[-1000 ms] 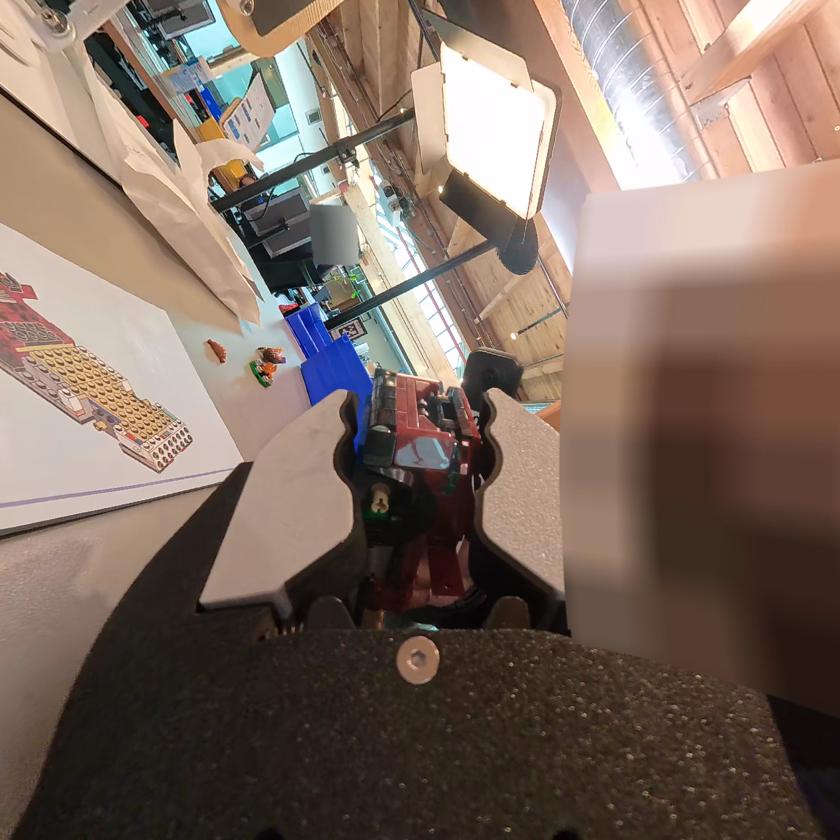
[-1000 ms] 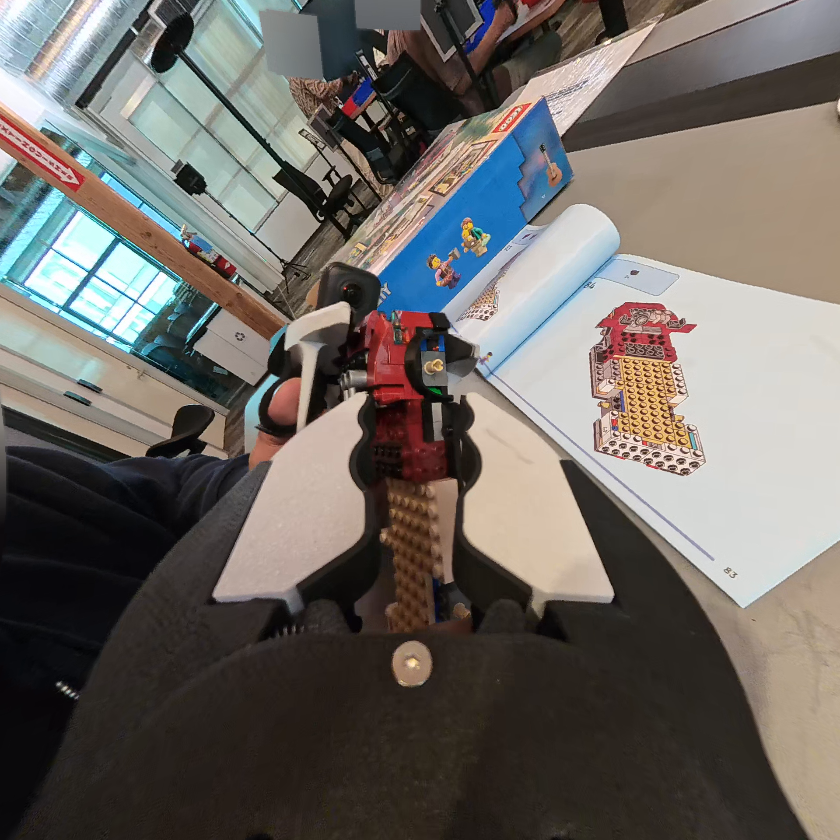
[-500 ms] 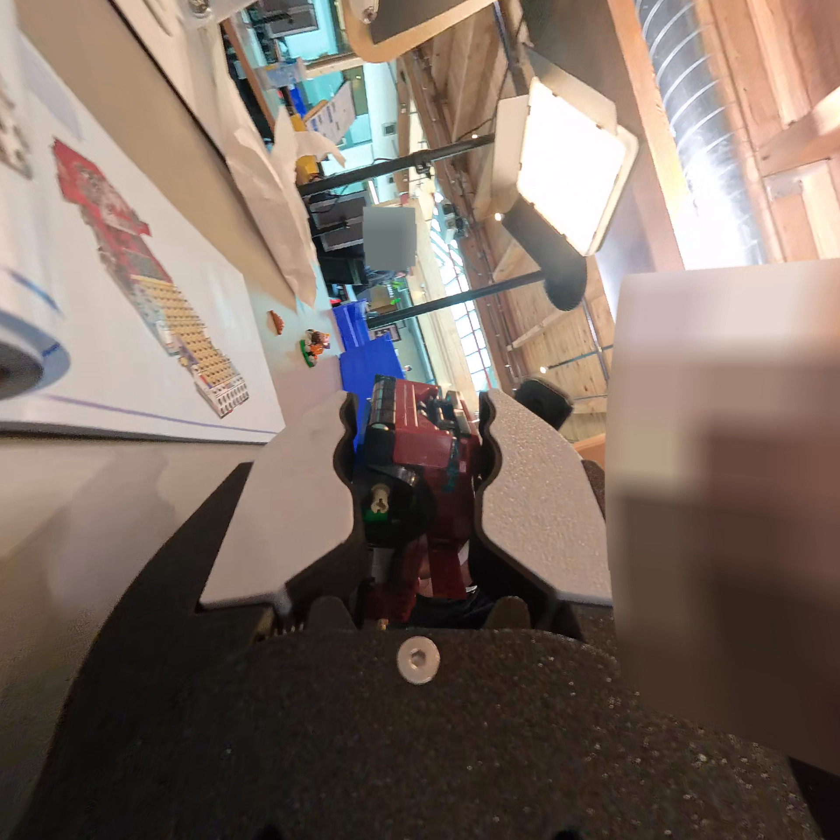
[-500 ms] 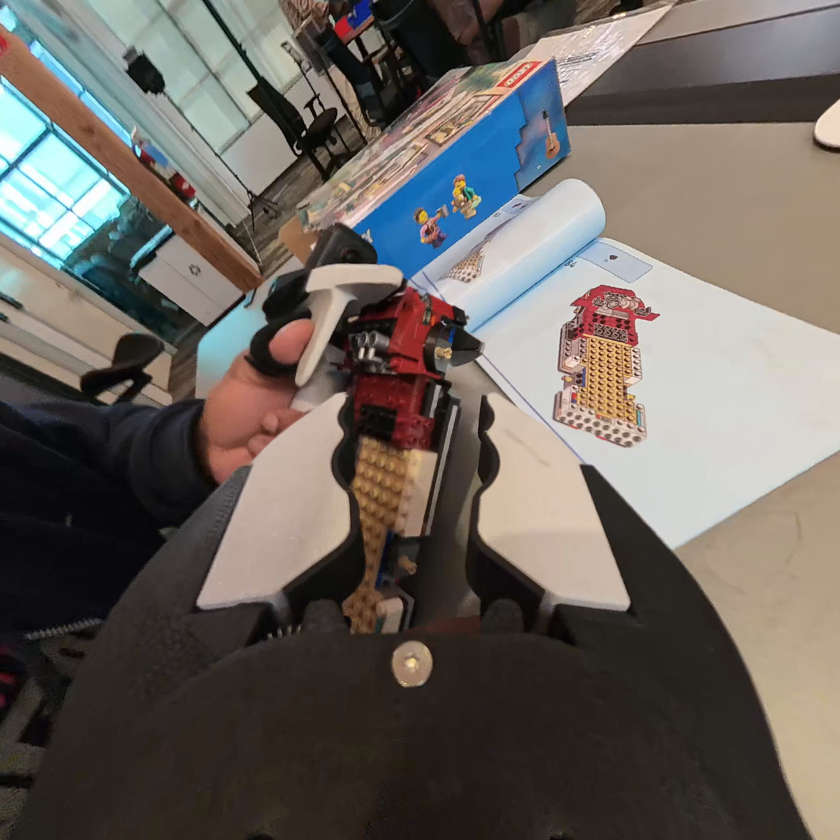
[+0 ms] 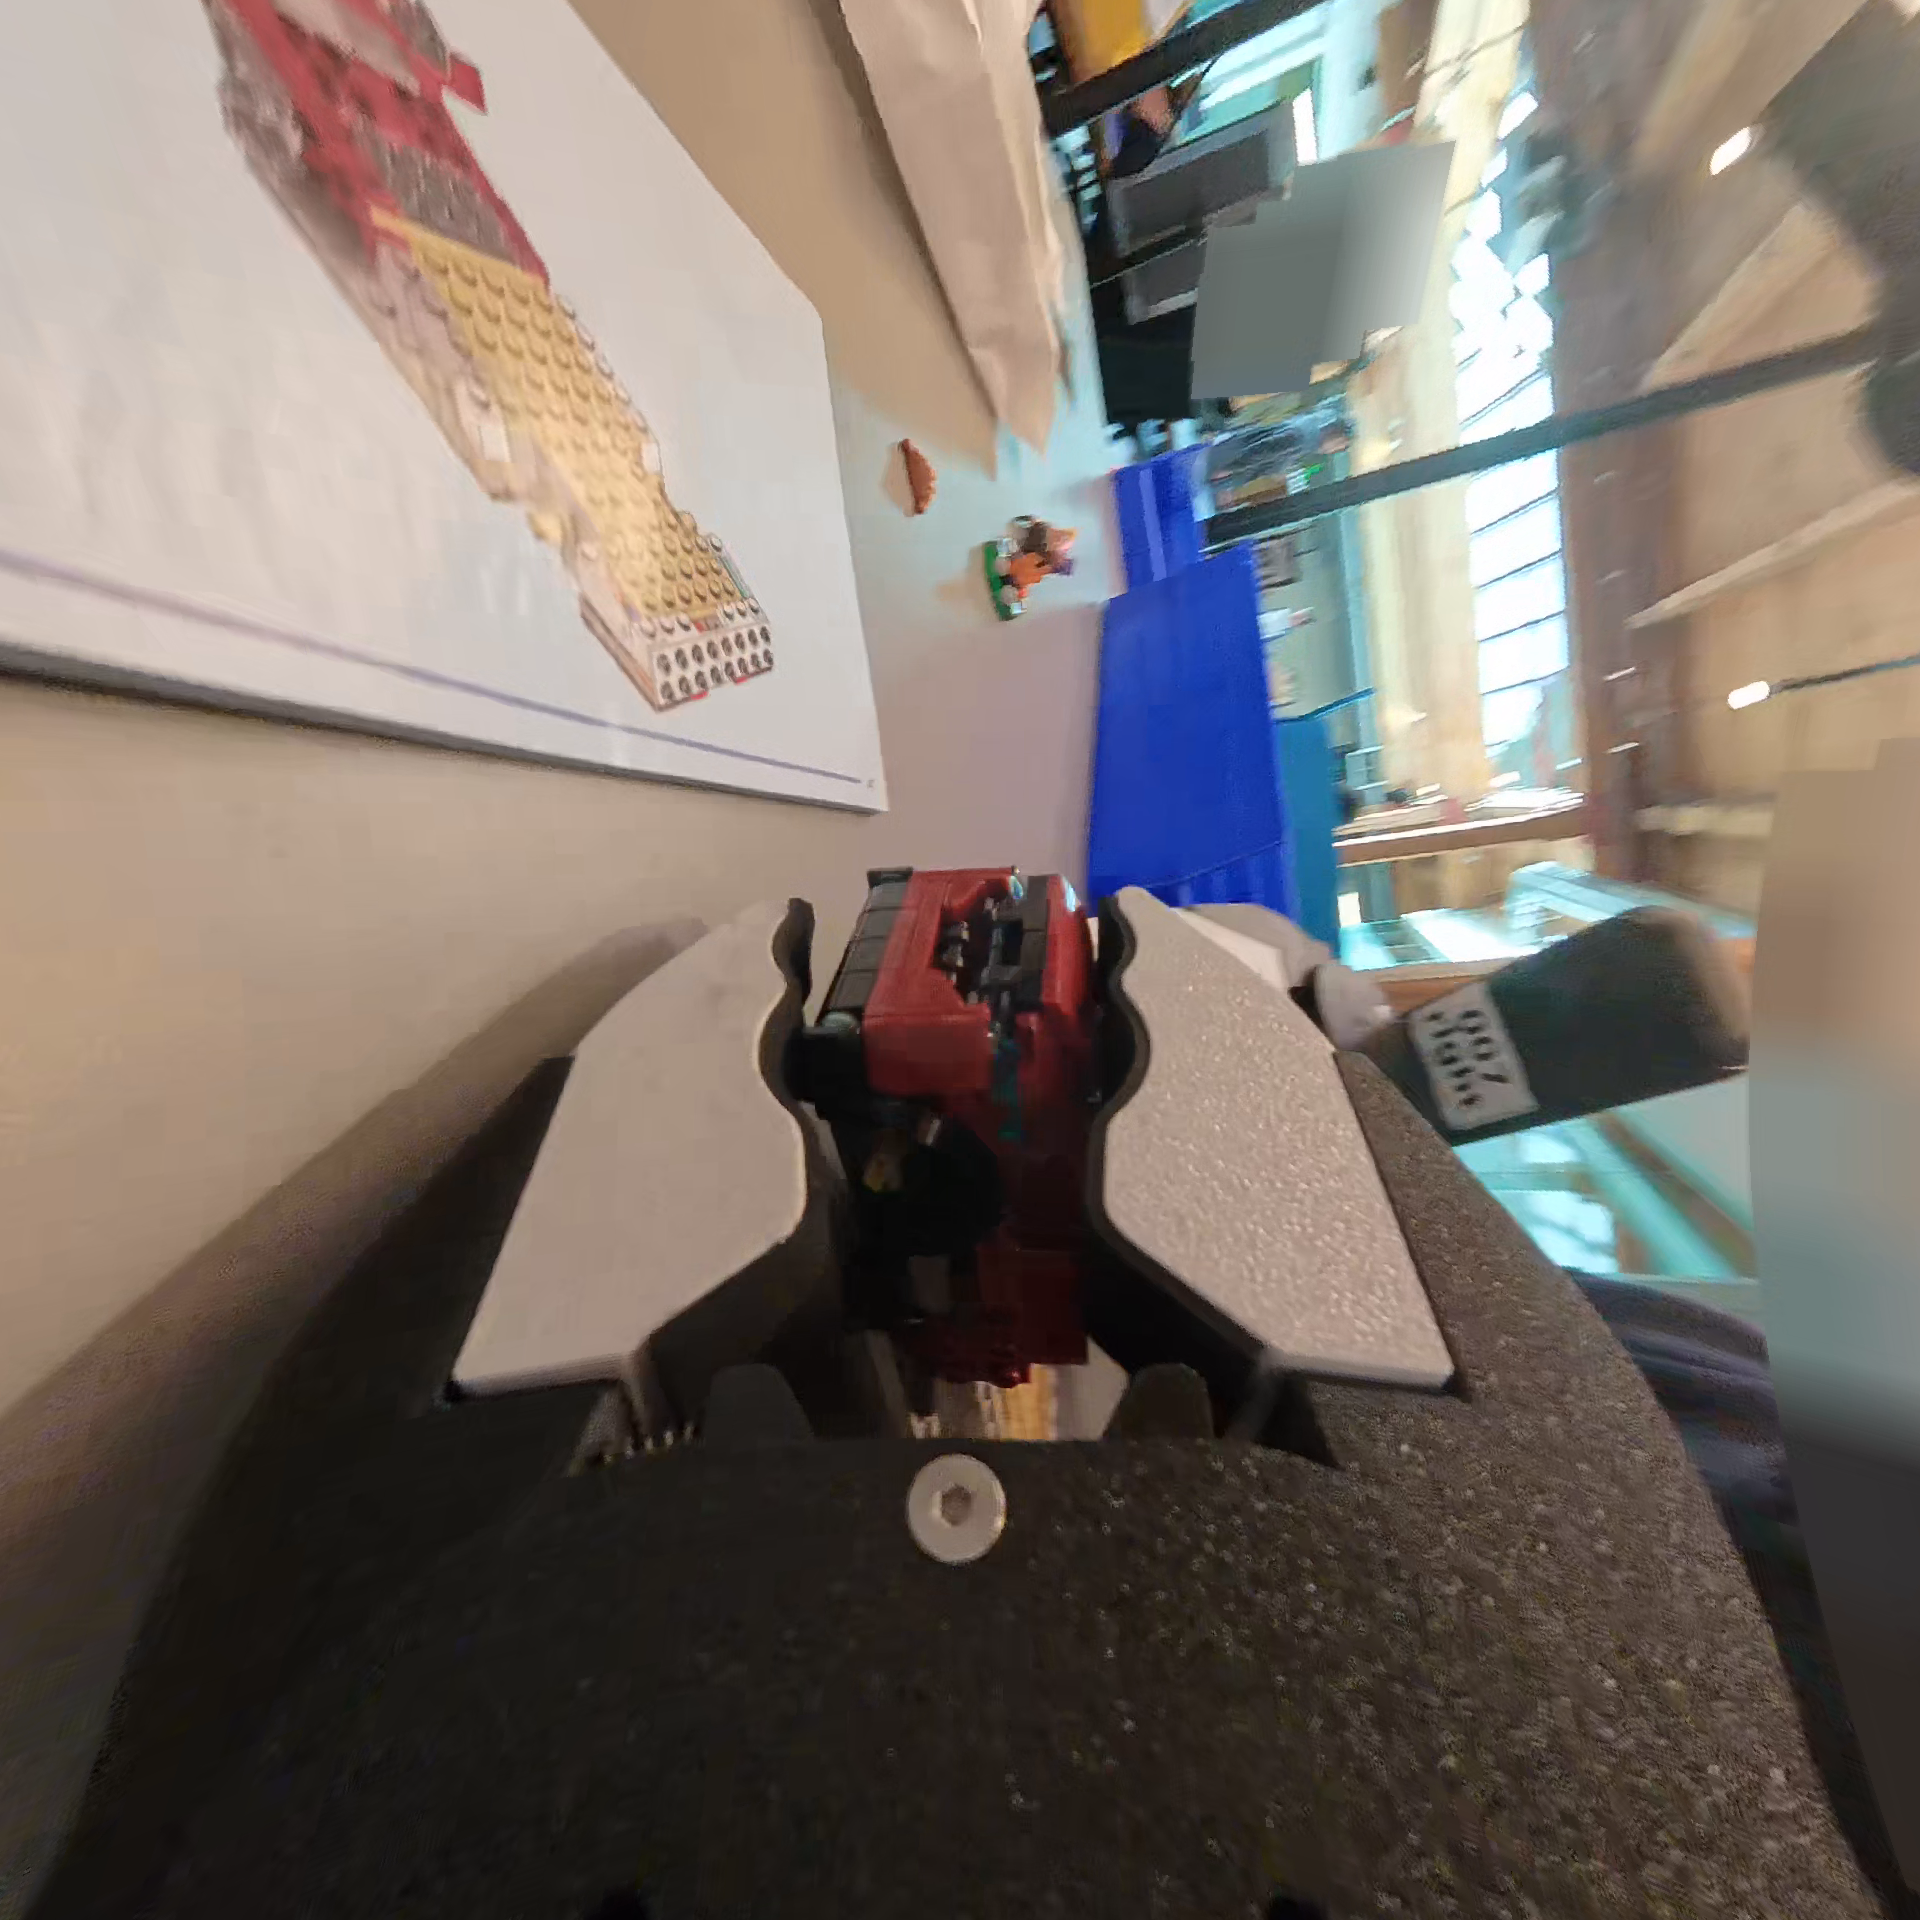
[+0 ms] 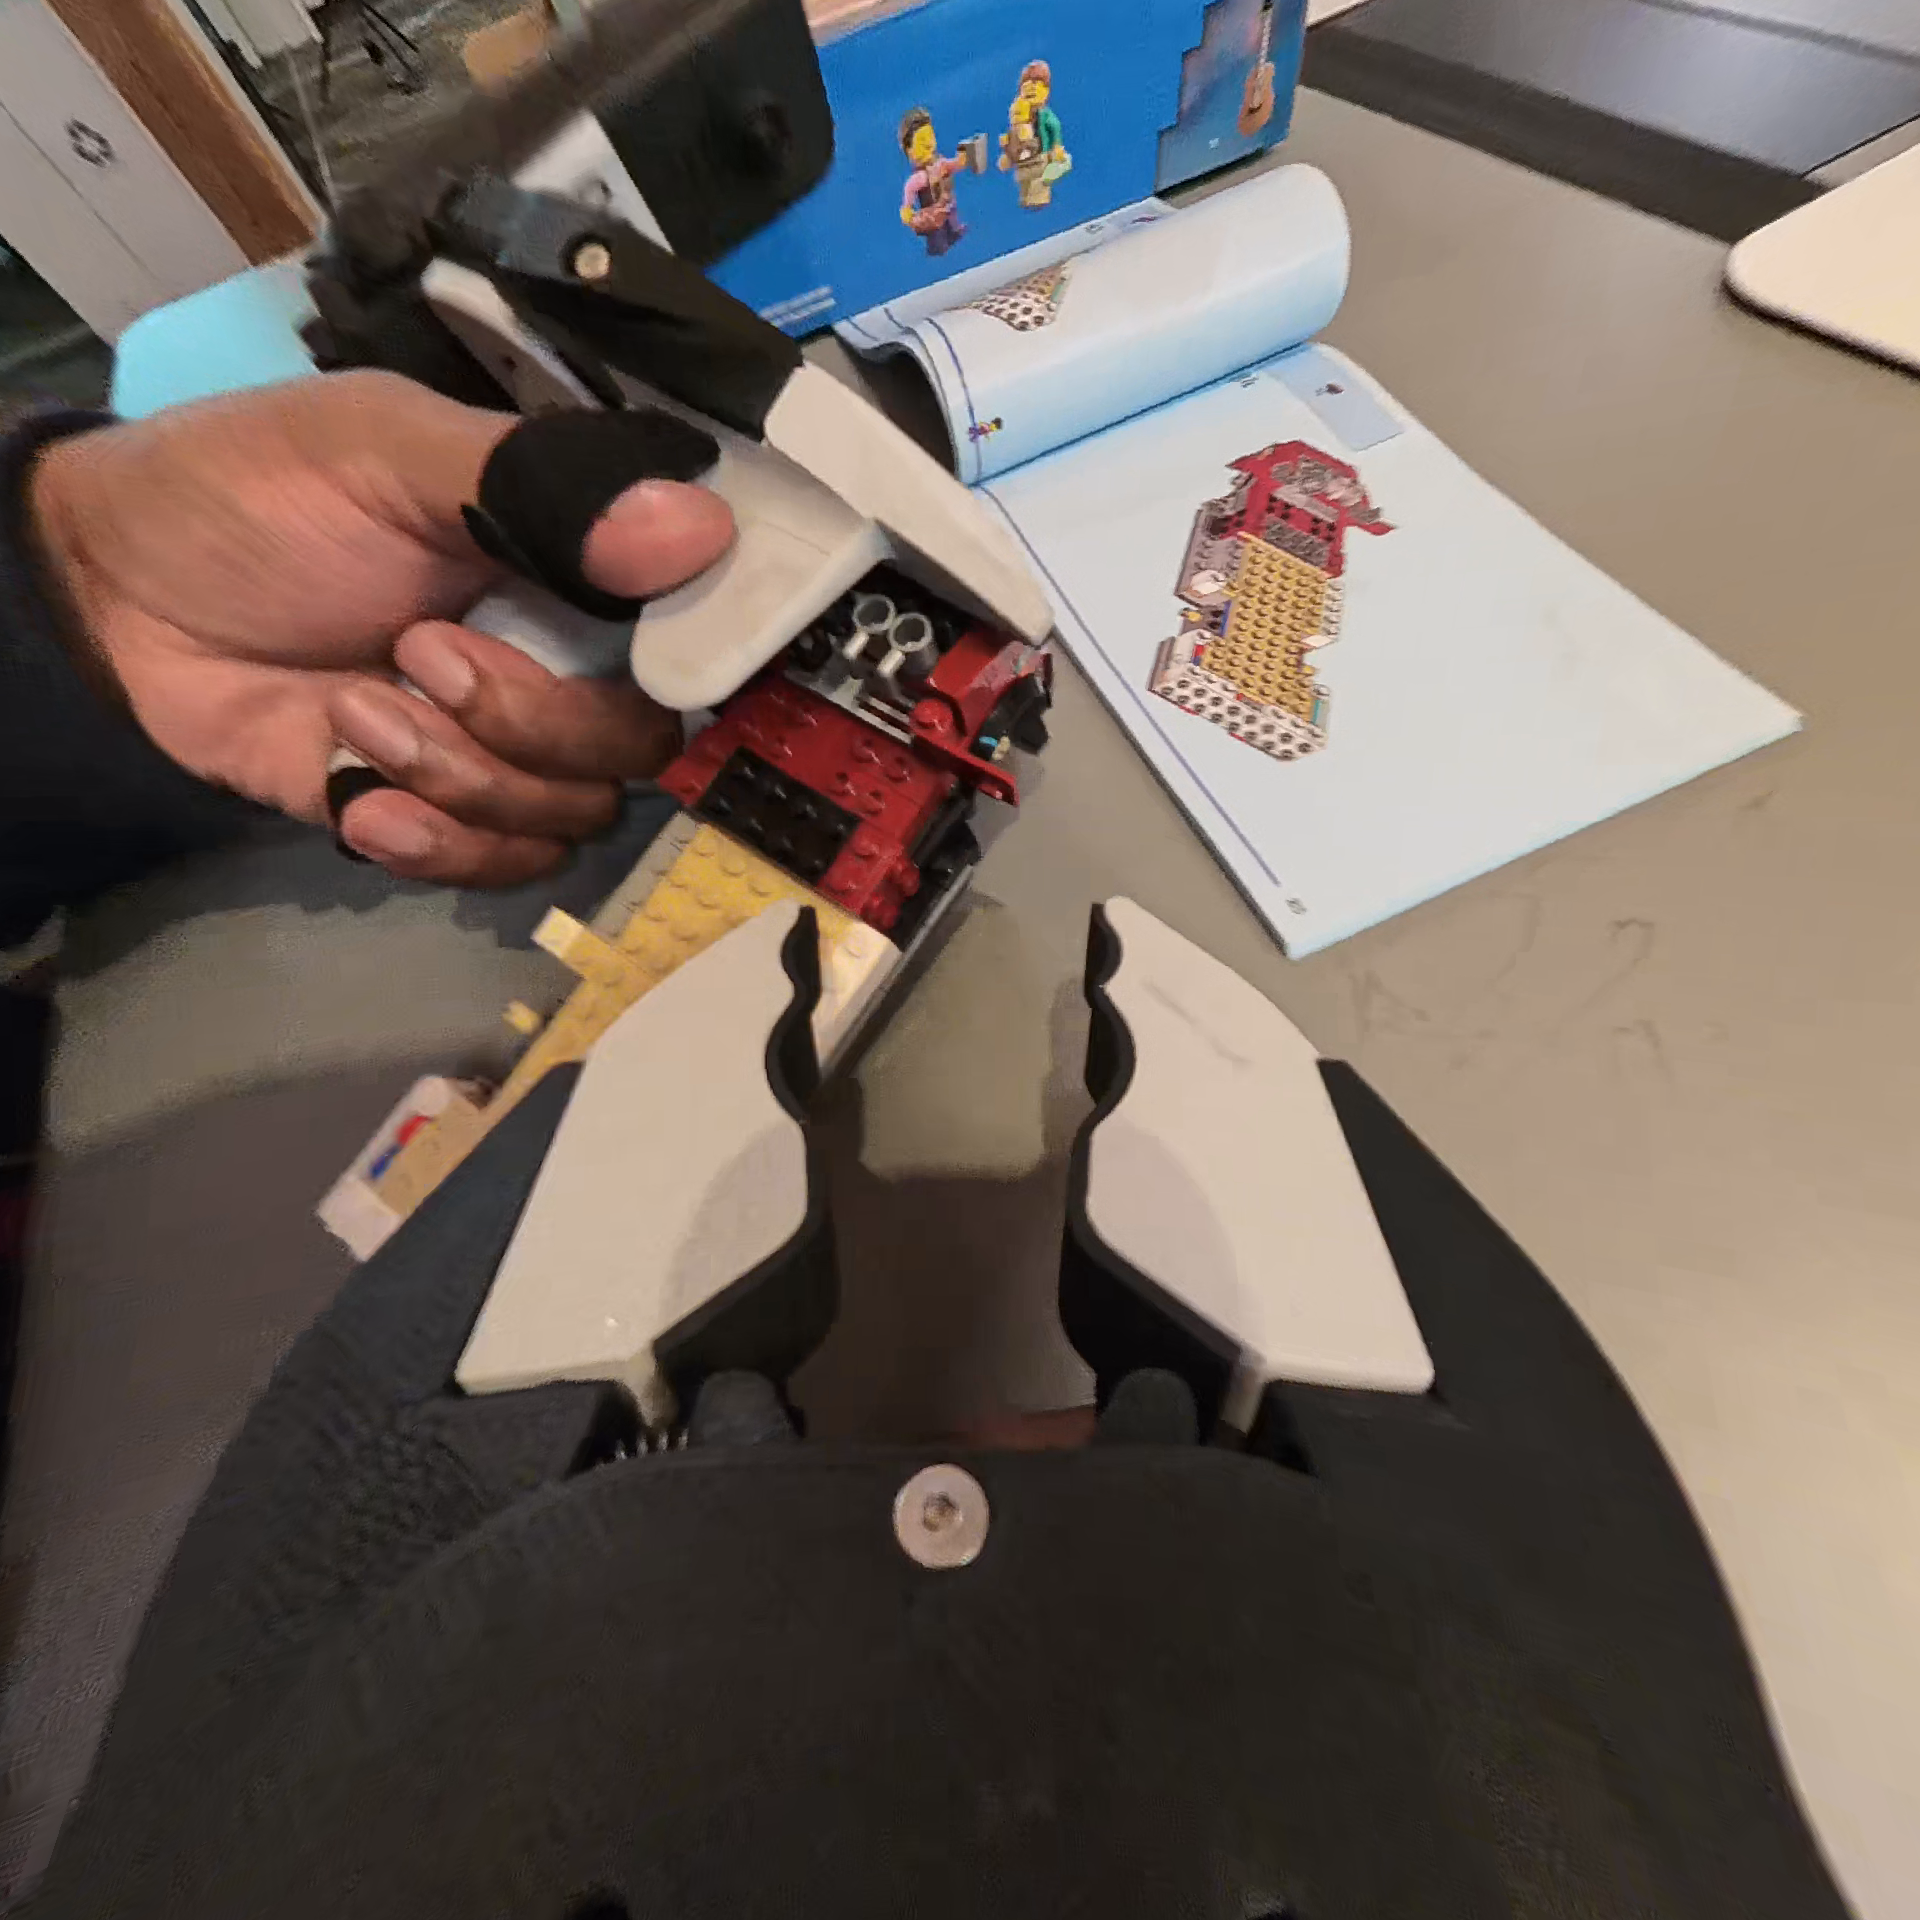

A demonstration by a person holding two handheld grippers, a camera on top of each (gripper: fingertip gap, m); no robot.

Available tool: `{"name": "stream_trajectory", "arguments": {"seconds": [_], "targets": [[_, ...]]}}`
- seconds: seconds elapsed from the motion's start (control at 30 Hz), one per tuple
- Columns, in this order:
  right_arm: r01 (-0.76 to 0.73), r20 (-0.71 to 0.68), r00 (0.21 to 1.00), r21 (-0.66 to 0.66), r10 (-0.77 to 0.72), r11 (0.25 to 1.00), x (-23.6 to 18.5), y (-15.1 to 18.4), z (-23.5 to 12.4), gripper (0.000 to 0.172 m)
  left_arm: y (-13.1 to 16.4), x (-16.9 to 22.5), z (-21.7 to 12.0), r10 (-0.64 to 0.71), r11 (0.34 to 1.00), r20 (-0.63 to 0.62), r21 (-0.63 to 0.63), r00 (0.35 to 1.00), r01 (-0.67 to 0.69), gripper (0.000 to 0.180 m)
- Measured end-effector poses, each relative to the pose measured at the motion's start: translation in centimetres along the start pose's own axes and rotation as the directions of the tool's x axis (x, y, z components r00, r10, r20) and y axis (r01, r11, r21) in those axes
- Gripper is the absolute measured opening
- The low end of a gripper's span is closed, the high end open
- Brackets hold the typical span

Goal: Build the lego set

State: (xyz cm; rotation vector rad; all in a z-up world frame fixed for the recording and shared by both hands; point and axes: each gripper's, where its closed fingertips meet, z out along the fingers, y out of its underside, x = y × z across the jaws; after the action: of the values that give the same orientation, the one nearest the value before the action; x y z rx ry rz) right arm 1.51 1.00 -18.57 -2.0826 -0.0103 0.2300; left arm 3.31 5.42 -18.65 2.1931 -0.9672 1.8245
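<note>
Left tongs [image 5: 951, 997] clamping the red end of a brick model [image 6: 831, 790], both grey fingers [image 5: 665, 1122] pressing on its sides at frame centre. Right tongs [image 6: 945, 997] standing wide with only bare table [image 6: 1558, 1143] between the fingers, left fingertip just beside the model's tan plate.

In the right wrist view, model lying left of centre, long axis running from lower left to upper centre: pale end low at the left edge, tan studded deck in the middle, red and black block uppermost inside the left tongs [image 6: 831, 561]. Hand [image 6: 343, 603] gripping those tongs at middle left, black finger loops over thumb and little finger, filling the space left of the model.

Lying open on the table at right, a booklet [image 6: 1455, 644] showing a drawing of the same model, left page curled into a roll behind. Blue box [image 6: 1039, 125] standing at the top centre behind the booklet, printed with toy figures and a guitar; lettering on it too blurred to make out. Pale flat thing [image 6: 1839, 270] cutting in at the upper right edge.

In the left wrist view, booklet [image 5: 312, 416] filling the upper left, two small loose pieces [image 5: 1023, 561] beyond its corner, crumpled paper [image 5: 966, 208] at top centre, blue bins [image 5: 1184, 727] right of centre. Black cylinder with a pale label [image 5: 1558, 1029] poking in at middle right beside the right finger.
</note>
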Motion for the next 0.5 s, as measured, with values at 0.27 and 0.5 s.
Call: {"name": "stream_trajectory", "arguments": {"seconds": [0.27,0.5], "targets": [[0.131,-0.129,0.983,-0.014,-0.132,0.991,2.7,1.3,-3.1,0.047,0.3,-0.9,0.7,0.200,0.980,0.203,-0.061,0.959,-0.191,0.056],[0.225,-0.194,0.954,-0.033,-0.227,0.974,3.2,1.8,-4.0,0.046,-0.2,-2.8,0.2,0.416,0.907,0.413,-0.129,0.810,-0.400,0.060]]}}
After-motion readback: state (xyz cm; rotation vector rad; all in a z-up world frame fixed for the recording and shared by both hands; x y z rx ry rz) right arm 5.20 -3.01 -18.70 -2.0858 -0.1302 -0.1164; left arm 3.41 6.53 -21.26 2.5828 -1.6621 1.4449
